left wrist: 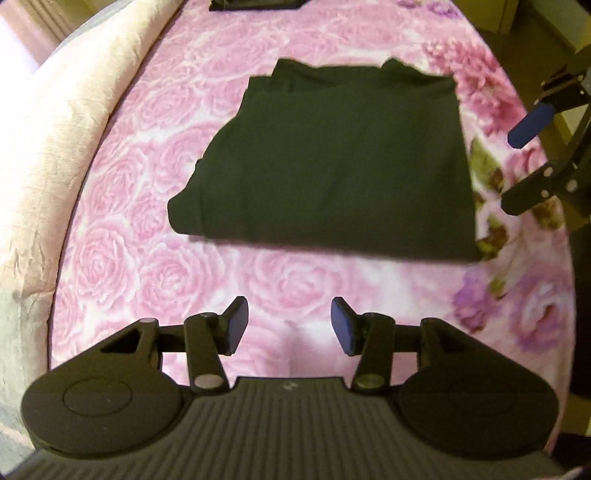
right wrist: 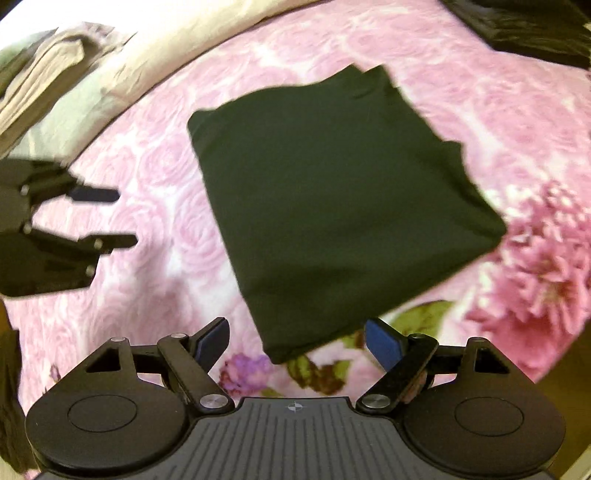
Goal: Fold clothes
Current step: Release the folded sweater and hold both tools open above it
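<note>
A dark green garment point(left wrist: 328, 162) lies folded into a flat rectangle on the pink floral bedspread point(left wrist: 155, 258). My left gripper point(left wrist: 288, 325) hovers a little short of its near edge, open, with nothing between the blue pads. In the right wrist view the same folded garment point(right wrist: 340, 199) fills the middle, and my right gripper point(right wrist: 299, 343) is open just over its nearest corner, holding nothing. The right gripper point(left wrist: 517, 162) shows at the right edge of the left wrist view, beside the garment. The left gripper point(right wrist: 122, 218) appears at the left of the right wrist view, also open.
A cream blanket point(left wrist: 55, 155) runs along the left side of the bed. More dark clothing point(right wrist: 535, 26) lies at the far end of the bed. Folded beige and pale green fabric point(right wrist: 48, 81) sits beyond the blanket. The bed's right edge point(left wrist: 569, 258) is close to the garment.
</note>
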Available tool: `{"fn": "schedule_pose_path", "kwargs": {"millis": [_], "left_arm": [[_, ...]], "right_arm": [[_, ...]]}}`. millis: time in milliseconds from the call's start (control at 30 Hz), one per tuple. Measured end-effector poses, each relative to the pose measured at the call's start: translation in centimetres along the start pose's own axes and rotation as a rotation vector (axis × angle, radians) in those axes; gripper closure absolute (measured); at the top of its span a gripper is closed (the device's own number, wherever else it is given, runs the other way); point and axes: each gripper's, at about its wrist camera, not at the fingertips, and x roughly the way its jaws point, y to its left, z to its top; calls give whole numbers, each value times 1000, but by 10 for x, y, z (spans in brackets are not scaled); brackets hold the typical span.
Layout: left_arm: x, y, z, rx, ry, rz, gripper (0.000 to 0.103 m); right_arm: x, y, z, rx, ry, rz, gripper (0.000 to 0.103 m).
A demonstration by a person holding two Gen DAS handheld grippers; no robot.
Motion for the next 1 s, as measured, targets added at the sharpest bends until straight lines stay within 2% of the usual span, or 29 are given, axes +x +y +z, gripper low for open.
{"fn": "schedule_pose_path", "kwargs": {"millis": [267,600,700,833,1000], "left_arm": [[-29,-8,-2,-21,-44,3,56],[-46,-17,-21,18,-63,20,51],[-49,-15,-25,34,-62,25,42],[-54,-13,-32,54,-62,32,40],[-59,-10,-39,79,-62,40,32]], "right_arm": [[-40,15,-11,33,-43,-20,19],[-52,36,-35,35,-51,-25,20],[-53,41,-38,33,-60,-42,20],[-50,45,-40,39,-53,-53,19],[-45,53,-41,25,-45,-65,20]]}}
